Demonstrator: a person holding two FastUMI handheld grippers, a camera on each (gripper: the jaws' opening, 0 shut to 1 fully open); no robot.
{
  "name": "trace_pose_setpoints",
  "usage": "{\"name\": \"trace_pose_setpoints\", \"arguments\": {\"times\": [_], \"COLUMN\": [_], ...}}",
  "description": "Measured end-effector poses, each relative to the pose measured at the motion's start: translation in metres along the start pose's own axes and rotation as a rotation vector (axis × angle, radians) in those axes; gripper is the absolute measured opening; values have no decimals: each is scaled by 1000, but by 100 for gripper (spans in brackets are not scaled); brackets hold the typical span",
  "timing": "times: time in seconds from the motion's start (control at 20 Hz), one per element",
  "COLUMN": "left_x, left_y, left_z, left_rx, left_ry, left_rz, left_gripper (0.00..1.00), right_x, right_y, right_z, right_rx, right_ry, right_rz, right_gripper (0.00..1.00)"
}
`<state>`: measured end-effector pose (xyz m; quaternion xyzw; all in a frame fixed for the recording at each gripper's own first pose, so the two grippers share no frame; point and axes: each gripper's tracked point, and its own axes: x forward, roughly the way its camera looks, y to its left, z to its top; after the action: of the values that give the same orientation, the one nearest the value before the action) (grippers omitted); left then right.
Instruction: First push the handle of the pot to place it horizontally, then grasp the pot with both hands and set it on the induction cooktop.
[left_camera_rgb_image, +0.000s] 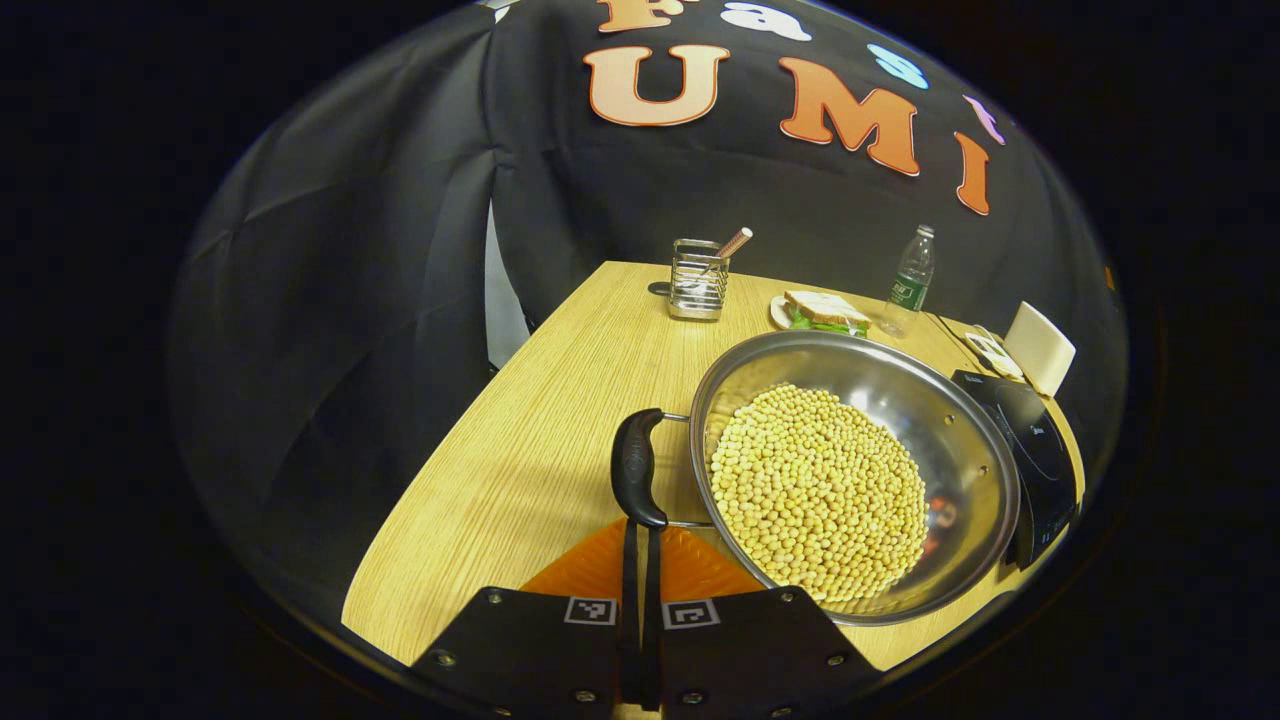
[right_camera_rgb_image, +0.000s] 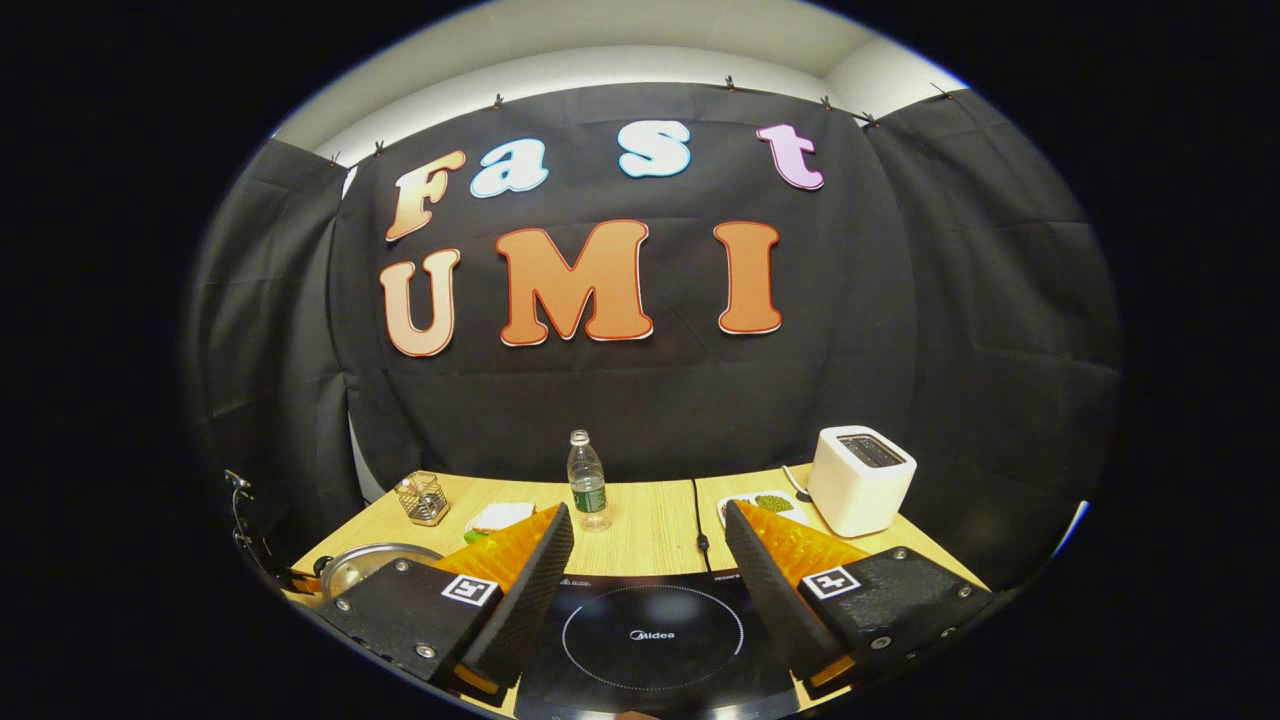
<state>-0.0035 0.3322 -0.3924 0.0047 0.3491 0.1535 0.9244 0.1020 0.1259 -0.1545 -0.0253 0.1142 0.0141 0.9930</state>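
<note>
Left gripper (left_camera_rgb_image: 640, 560) pressed together just below black pot handle (left_camera_rgb_image: 638, 480), soybean-filled steel pot (left_camera_rgb_image: 960, 430) on wooden table (left_camera_rgb_image: 540, 420), right gripper (right_camera_rgb_image: 648, 560) spread over induction cooktop (right_camera_rgb_image: 650, 635)

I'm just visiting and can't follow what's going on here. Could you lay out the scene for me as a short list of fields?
Pot: steel pot full of yellow beans, on the wooden table
Pot handle: black handle on its near side
Left gripper: left gripper fingers together, right by the handle
Right gripper: right gripper open, above the induction cooktop
Cooktop: bare, beside the pot
Background: water bottle, toaster, sandwich, wire holder
</note>
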Motion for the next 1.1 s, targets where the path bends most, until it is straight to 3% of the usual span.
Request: {"name": "trace_pose_setpoints", "arguments": {"times": [0.65,0.75,0.85,0.95,1.0,1.1], "left_x": [-10,-22,-35,-41,-43,-38], "left_y": [13,21,18,10,5,-3], "left_z": [14,35,57,64,66,70], "left_rx": [26,57,73,58,37,-8], "left_ry": [-39,-128,-207,-228,-232,-235], "left_rz": [-6,31,15,-18,-40,-81], "left_gripper": [2,2,2,6,21,27], "right_x": [1,1,3,7,8,14], "right_y": [63,75,91,107,115,130], "right_z": [-22,-30,-43,-57,-66,-84], "right_rx": [-11,-6,2,9,11,1], "right_ry": [43,56,79,110,126,158], "right_rz": [67,80,97,115,122,128], "right_gripper": [95,95,95,95,95,95]}}
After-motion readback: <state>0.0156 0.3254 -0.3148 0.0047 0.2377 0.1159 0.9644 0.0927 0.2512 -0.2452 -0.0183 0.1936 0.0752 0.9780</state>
